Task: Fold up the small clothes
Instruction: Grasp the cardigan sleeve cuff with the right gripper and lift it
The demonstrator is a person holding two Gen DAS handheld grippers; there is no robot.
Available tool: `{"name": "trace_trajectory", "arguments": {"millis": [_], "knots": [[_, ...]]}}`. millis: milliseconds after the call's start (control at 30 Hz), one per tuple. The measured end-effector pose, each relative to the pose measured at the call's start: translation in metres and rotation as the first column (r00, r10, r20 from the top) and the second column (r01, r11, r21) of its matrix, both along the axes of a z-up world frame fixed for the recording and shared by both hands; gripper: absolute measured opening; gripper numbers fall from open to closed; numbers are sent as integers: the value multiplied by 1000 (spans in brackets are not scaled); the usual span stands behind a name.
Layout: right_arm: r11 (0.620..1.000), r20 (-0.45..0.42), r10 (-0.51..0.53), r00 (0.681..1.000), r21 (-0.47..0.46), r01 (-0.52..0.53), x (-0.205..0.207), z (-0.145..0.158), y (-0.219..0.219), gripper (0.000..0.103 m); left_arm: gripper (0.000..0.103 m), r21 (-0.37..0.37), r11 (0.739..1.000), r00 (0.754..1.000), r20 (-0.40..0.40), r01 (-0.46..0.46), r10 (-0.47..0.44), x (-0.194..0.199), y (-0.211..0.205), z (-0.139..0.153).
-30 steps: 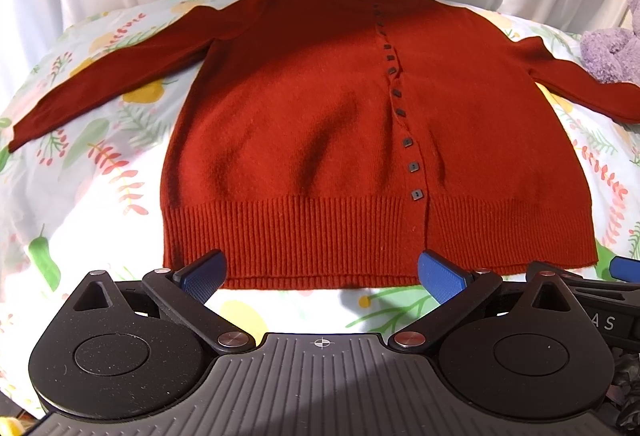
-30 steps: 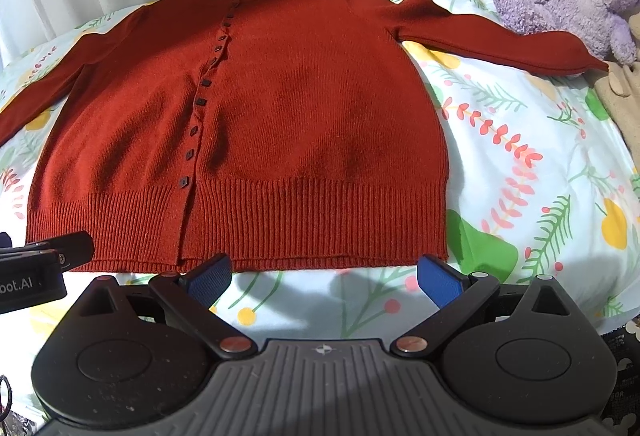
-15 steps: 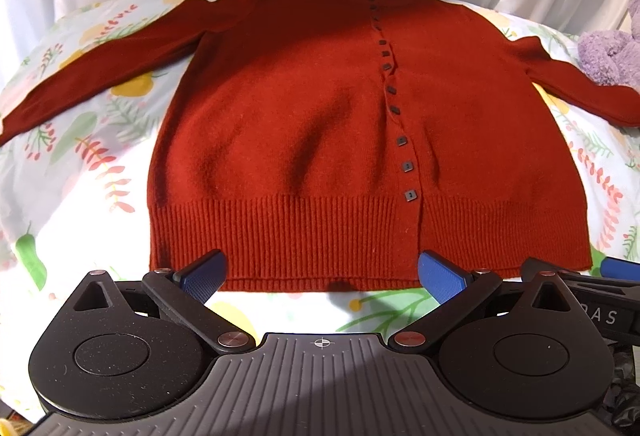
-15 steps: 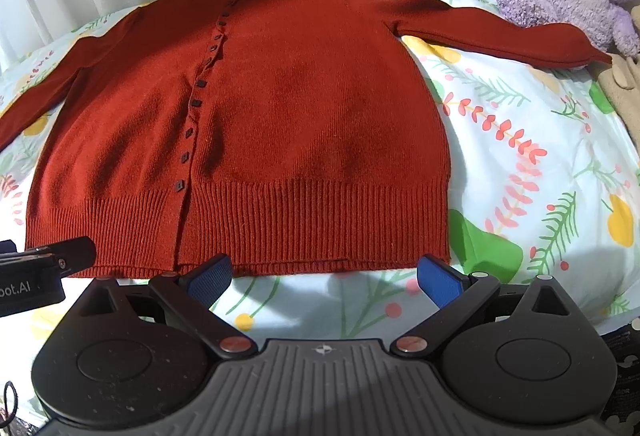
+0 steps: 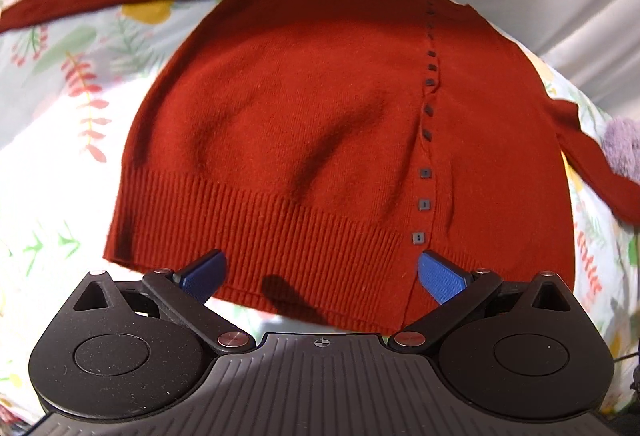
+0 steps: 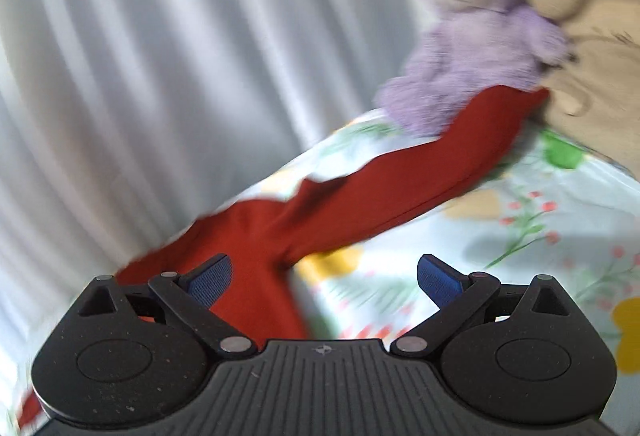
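Note:
A rust-red buttoned cardigan (image 5: 304, 139) lies flat and face up on the floral bed sheet (image 5: 60, 155), both sleeves spread out. My left gripper (image 5: 320, 278) is open, its blue pads over the ribbed hem near the lowest button. In the blurred right wrist view, my right gripper (image 6: 324, 276) is open above the cardigan's right shoulder, where the right sleeve (image 6: 400, 179) runs out toward the toys. Neither gripper holds cloth.
A purple teddy bear (image 6: 476, 39) and a beige plush (image 6: 600, 35) sit at the sleeve's cuff on the right. White curtains (image 6: 140, 55) hang behind the bed. Bare floral sheet (image 6: 540, 236) lies to the right of the sleeve.
My left gripper has moved forward over the hem and tilted. My right gripper has swung fast from the hem up to the right shoulder and sleeve; its view is motion-blurred.

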State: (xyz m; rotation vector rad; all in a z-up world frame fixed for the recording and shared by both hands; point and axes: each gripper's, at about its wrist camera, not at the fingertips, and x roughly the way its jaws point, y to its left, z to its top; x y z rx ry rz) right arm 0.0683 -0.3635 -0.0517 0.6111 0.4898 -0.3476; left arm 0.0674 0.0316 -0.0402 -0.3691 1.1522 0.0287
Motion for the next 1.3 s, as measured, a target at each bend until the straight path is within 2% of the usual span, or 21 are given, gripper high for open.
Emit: {"name": "trace_trajectory", "arguments": {"millis": [67, 133, 200, 233, 367, 433, 533, 600, 667, 733, 833, 900, 1000, 1067, 1133, 1200, 1233, 1300], "knots": [[991, 36, -95, 995, 93, 91, 6, -9, -50, 99, 103, -6, 1000, 1000, -7, -20, 20, 9, -1, -5], [969, 33, -187, 982, 172, 179, 13, -21, -94, 98, 103, -7, 1000, 999, -26, -26, 26, 18, -5, -9], [941, 31, -255, 967, 239, 240, 20, -39, -128, 92, 103, -33, 999, 999, -34, -28, 27, 26, -8, -14], [925, 16, -280, 960, 270, 266, 23, -48, -143, 87, 103, -47, 998, 999, -37, -34, 33, 29, -10, -16], [874, -26, -347, 937, 352, 334, 38, -80, -184, 57, 103, -106, 994, 997, -76, -17, 9, 43, -23, -25], [853, -23, -371, 928, 388, 350, 43, -92, -196, 48, 103, -110, 994, 996, -89, -6, -4, 48, -29, -28], [833, 35, -392, 919, 437, 339, 42, -98, -207, 39, 103, -104, 995, 995, -94, 7, -17, 53, -37, -30], [834, 67, -397, 916, 444, 329, 43, -97, -210, 37, 103, -129, 992, 995, -100, 6, -19, 56, -39, -32], [842, 60, -393, 918, 425, 333, 45, -92, -211, 20, 103, -160, 987, 994, -105, -3, -14, 58, -39, -34], [856, 35, -383, 923, 388, 341, 48, -85, -208, 16, 103, -173, 985, 994, -104, -7, -11, 60, -41, -34], [893, 44, -370, 928, 291, 343, 49, -70, -199, 8, 103, -172, 985, 995, -99, 5, -23, 62, -42, -32], [909, 52, -363, 930, 240, 341, 50, -59, -191, 7, 103, -182, 983, 995, -93, 6, -23, 65, -40, -30], [953, 92, -286, 954, 131, 273, 65, -30, -168, 7, 103, -234, 972, 996, -85, -9, -11, 73, -34, -28], [985, 131, -173, 976, 18, 172, 80, -4, -139, 7, 103, -251, 968, 997, -70, -2, -16, 83, -33, -23], [993, 162, -20, 987, -110, 38, 96, 20, -99, 7, 103, -242, 970, 999, -16, 32, -37, 93, -34, -13], [969, 178, 174, 968, -209, -136, 111, 37, -51, 7, 103, -233, 970, 998, 45, 63, -54, 105, -34, -4], [942, 174, 274, 946, -245, -228, 117, 40, -26, 7, 103, -239, 968, 996, 71, 73, -58, 112, -34, 0], [858, 135, 461, 877, -320, -402, 126, 40, 28, 7, 103, -284, 955, 993, 101, 88, -62, 127, -31, 3]]}}
